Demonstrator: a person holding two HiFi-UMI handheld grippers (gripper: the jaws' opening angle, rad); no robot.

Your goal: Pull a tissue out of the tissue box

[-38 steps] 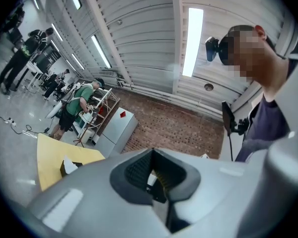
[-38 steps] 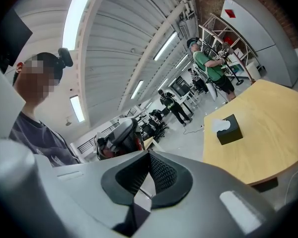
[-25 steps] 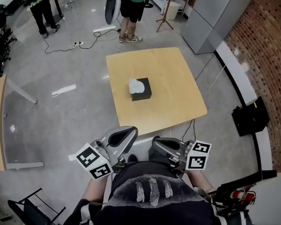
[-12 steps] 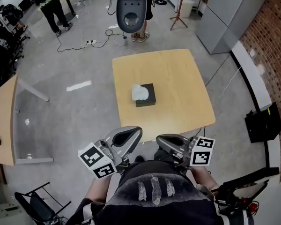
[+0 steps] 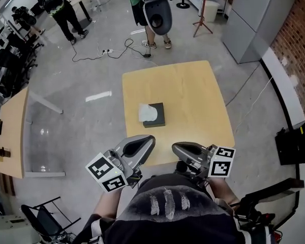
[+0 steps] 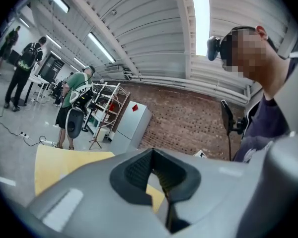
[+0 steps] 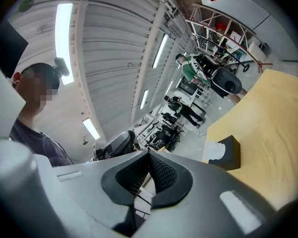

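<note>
**A:** Grey polished floor (image 5: 86, 116), a brick wall on the right, and a square pale wooden tabletop (image 5: 193, 95) in the middle.

**B:** And the grippers?

**A:** The left gripper (image 5: 148, 140) and the right gripper (image 5: 178, 147) are both closed. Their jaws are pressed together on nothing, side by side at the tabletop's near edge.

**B:** The tissue box?

**A:** The black rectangular tissue box (image 5: 158, 115) sits near the tabletop's centre, well apart from both grippers. A crumpled white tissue (image 5: 147, 113) sticks up from its top, toward the box's left side.
</note>
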